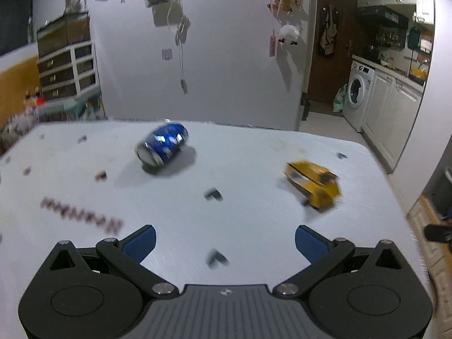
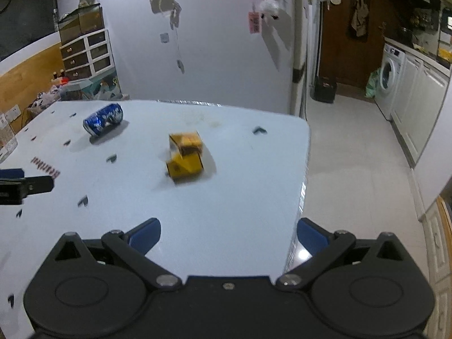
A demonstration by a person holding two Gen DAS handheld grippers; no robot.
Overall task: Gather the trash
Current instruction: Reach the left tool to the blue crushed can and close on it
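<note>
Crushed blue aluminium can and crumpled yellow cardboard carton, lying apart on the pale grey tabletop, are awaiting collection, both left gripper and right gripper hovering spread wide, holding nothing.

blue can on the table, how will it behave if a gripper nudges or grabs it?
The blue can lies on its side on the table, so a nudge would probably roll it. Its wall looks dented, so it is likely empty, light and easily crushed. The shiny surface may slip between the pads.
</note>
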